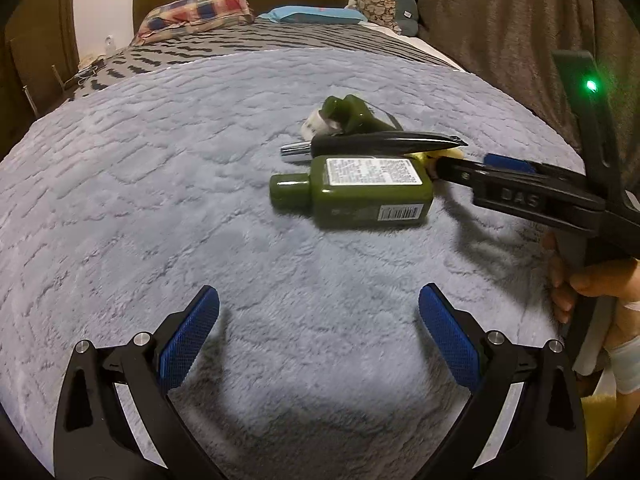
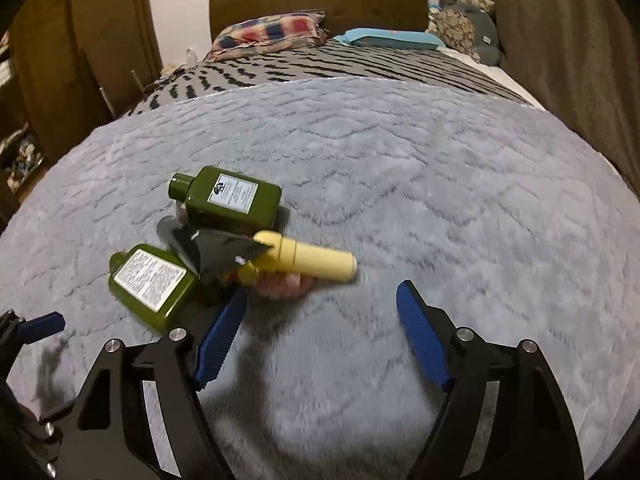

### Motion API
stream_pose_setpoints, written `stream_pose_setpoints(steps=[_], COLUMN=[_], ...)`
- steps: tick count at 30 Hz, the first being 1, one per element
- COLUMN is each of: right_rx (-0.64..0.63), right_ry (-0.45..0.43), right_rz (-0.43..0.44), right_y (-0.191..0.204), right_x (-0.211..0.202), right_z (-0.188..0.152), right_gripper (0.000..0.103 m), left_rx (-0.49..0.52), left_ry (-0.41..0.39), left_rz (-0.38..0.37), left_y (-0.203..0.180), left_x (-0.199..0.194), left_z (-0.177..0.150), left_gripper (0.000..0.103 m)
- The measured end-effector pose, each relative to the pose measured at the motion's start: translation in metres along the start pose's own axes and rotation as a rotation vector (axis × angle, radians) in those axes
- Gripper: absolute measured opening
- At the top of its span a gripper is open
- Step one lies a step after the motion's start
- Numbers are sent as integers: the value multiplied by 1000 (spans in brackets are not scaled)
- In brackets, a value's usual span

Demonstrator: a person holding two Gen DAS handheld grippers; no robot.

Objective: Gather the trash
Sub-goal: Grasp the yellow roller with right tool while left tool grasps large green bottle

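Several pieces of trash lie in a heap on a grey fluffy blanket [image 1: 160, 220]. Nearest is a green bottle [image 1: 360, 192] on its side, label up; in the right wrist view this same green bottle [image 2: 152, 284] is at the lower left. Behind it are a black tube with a silver cap [image 1: 372, 144], a second green bottle [image 1: 352, 116] and a yellow tube [image 2: 308, 260]. My left gripper [image 1: 320, 320] is open over bare blanket, short of the heap. My right gripper [image 2: 320, 320] is open too, with its left finger beside the yellow tube's near end and nothing between the pads.
The blanket [image 2: 440, 160] covers a bed with a striped cover, pillows [image 1: 196, 12] and a wooden headboard [image 2: 320, 4] at the far end. A brown curtain [image 1: 500, 20] hangs on the right. A person's hand [image 1: 580, 280] holds the right gripper's handle.
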State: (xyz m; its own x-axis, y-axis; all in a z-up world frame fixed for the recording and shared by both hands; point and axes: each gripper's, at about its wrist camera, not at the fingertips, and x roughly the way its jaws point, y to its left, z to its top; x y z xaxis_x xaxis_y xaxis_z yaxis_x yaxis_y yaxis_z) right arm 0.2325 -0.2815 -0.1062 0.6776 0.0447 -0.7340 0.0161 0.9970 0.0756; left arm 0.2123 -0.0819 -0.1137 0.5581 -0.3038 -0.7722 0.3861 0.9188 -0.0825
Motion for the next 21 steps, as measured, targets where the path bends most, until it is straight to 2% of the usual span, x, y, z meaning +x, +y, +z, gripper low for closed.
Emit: stream_pose_setpoints(steps=[5, 9, 15, 21], right_rx=[-12, 6, 48, 37], right_ry=[9, 30, 38, 21], right_rz=[7, 73, 132, 100], right_y=[1, -4, -13, -19], right_x=[13, 23, 24, 5], right_z=[15, 21, 22, 22], right_gripper=[72, 58, 58, 58], left_rx=[7, 11, 5, -35], left_ry=[0, -5, -9, -3], left_rz=[-12, -20, -31, -58], left_y=[-7, -12, -21, -27], left_x=[4, 8, 17, 28], left_z=[5, 10, 23, 35], left_gripper=[95, 95, 95, 95])
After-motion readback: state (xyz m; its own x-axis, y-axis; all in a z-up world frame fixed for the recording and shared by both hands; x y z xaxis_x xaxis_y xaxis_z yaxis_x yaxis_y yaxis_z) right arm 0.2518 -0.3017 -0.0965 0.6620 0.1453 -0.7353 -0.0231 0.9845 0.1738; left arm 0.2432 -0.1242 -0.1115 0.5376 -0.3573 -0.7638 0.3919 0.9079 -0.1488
